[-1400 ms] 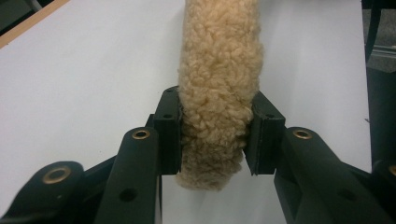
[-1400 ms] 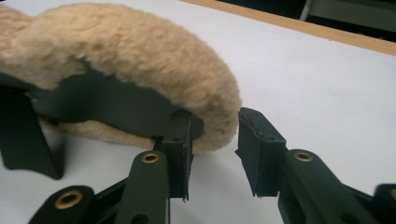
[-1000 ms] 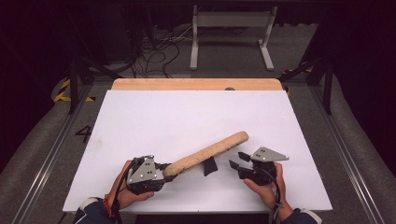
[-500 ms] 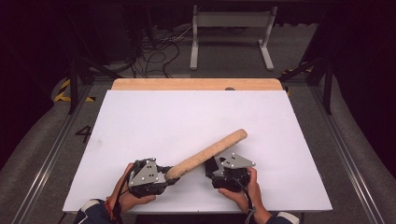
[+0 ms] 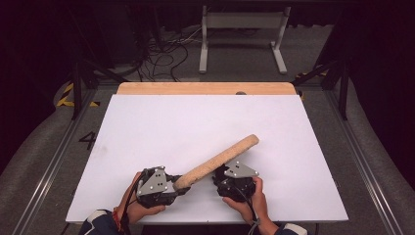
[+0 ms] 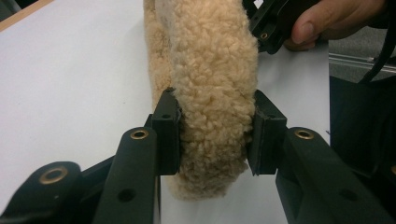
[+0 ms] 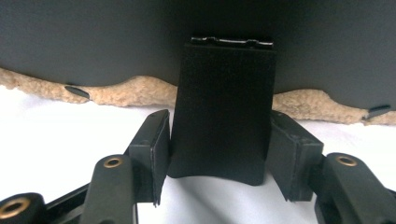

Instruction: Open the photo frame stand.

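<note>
**High view.** A long tan fleece-covered pad lies slantwise over the near part of the white board. Its low end is toward the board's near edge and its far end is raised toward the board's middle. The left gripper sits at the low end, close to the board's near edge. The right gripper is tucked under the pad's middle, just right of the left one and equally close to that edge.

**Left gripper view.** The left gripper has its jaws partly closed, and both pads press into the sides of the fleece pad, denting the pile. This is a firm hold on the end. Farther along the pad, over the white board, are the right gripper and the hand that carries it.

**Right gripper view.** A flat black tab hangs from the pad's dark smooth underside, whose fleece fringe runs along its lower edge above the white board. The right gripper has just been closing its jaws with the tab between them. The pads now appear to lie against both edges of the tab.

**Step and next move.** I judge that the work is at taking hold of the tab while the left gripper steadies the pad. The next move calls for a firm pinch on the tab and then a pull away from the pad. The left grip must stay fast so the pad does not slide across the board.
</note>
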`<act>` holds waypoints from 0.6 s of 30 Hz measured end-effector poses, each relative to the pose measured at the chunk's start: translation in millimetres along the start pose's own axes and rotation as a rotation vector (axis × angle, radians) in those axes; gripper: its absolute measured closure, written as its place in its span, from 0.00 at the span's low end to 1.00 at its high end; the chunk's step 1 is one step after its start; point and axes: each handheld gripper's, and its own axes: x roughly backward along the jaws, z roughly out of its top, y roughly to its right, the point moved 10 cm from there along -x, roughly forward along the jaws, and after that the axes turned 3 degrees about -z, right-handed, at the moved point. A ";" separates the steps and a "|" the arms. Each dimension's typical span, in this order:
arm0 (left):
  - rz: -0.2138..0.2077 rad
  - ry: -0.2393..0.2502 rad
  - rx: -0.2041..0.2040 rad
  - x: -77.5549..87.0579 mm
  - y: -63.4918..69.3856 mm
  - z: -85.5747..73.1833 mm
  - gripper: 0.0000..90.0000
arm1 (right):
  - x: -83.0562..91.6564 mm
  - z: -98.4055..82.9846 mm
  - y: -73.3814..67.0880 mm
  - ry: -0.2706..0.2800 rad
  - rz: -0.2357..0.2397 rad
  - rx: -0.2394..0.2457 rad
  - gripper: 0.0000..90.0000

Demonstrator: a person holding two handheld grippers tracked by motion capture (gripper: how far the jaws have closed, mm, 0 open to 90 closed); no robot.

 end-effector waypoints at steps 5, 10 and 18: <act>-0.023 0.024 0.029 -2.9 0.8 1.0 0.64 | 0.7 -0.4 1.0 -0.008 0.011 0.018 0.50; -0.056 0.025 0.064 -12.0 3.1 -1.9 0.61 | 4.2 -1.9 4.7 -0.026 0.032 0.040 0.50; -0.060 0.009 0.053 -14.8 4.2 -4.4 0.51 | 7.9 -4.7 12.7 -0.021 0.050 0.057 0.50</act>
